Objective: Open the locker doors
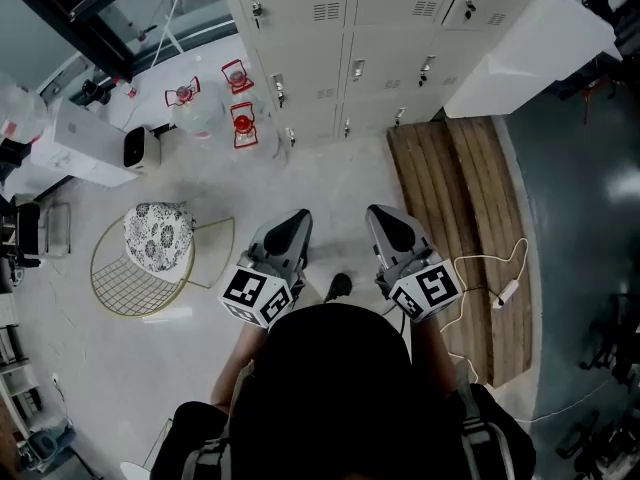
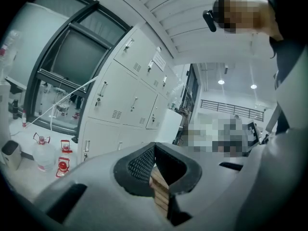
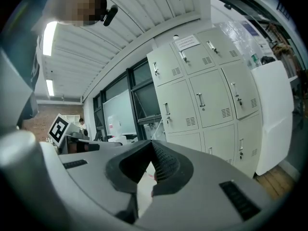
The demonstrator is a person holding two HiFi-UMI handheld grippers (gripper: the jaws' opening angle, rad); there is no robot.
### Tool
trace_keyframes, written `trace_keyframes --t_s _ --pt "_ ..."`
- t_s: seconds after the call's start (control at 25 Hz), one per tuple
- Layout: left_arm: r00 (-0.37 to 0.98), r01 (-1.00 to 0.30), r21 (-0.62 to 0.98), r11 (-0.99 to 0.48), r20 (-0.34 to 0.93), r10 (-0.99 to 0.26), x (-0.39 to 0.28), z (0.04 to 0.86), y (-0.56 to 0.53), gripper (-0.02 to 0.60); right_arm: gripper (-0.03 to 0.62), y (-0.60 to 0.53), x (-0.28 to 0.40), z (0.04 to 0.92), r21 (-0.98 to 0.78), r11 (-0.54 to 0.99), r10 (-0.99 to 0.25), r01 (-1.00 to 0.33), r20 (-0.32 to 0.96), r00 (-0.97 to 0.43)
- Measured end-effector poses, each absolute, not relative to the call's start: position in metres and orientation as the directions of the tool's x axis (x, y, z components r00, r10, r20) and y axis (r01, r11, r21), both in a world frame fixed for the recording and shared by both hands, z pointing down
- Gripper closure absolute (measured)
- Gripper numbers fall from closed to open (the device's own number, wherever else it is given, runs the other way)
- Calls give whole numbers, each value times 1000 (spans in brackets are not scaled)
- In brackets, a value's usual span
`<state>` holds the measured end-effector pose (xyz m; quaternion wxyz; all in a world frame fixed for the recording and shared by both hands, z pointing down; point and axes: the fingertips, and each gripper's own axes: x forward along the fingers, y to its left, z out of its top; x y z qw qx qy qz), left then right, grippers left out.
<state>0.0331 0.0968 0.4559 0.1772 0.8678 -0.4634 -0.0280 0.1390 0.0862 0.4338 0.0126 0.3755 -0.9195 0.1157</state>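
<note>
The beige lockers (image 1: pixel 345 43) stand at the far side of the floor, and every door I can see is closed, each with a small metal handle. Both grippers hover at my waist, well short of the lockers and touching nothing. My left gripper (image 1: pixel 298 220) has its jaws together with nothing between them. My right gripper (image 1: pixel 382 216) is shut and empty as well. In the left gripper view the lockers (image 2: pixel 127 100) rise to the left beyond the closed tips of the left gripper (image 2: pixel 154 146). In the right gripper view the lockers (image 3: pixel 207 97) stand ahead and to the right of the right gripper (image 3: pixel 152 143).
A wire chair with a patterned cushion (image 1: pixel 158 236) stands on the left. Red lanterns and a water jug (image 1: pixel 243 123) sit near the lockers' left end, beside a white appliance (image 1: pixel 140 148). A wooden platform (image 1: pixel 455 218) with a cable (image 1: pixel 505 290) lies right. A white cabinet (image 1: pixel 530 43) abuts the lockers.
</note>
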Motion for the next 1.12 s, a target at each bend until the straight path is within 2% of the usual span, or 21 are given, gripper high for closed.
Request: trace_keyframes --t_s 0.52,1.12 --pt "633 -748 318 -582 81 -770 -15 436 -29 563 591 -24 88 414 -153 660 -727 -736 117 -676" --pt "683 -715 281 -641 83 -725 -75 428 -114 563 591 -106 28 404 -125 611 -771 -782 130 -624"
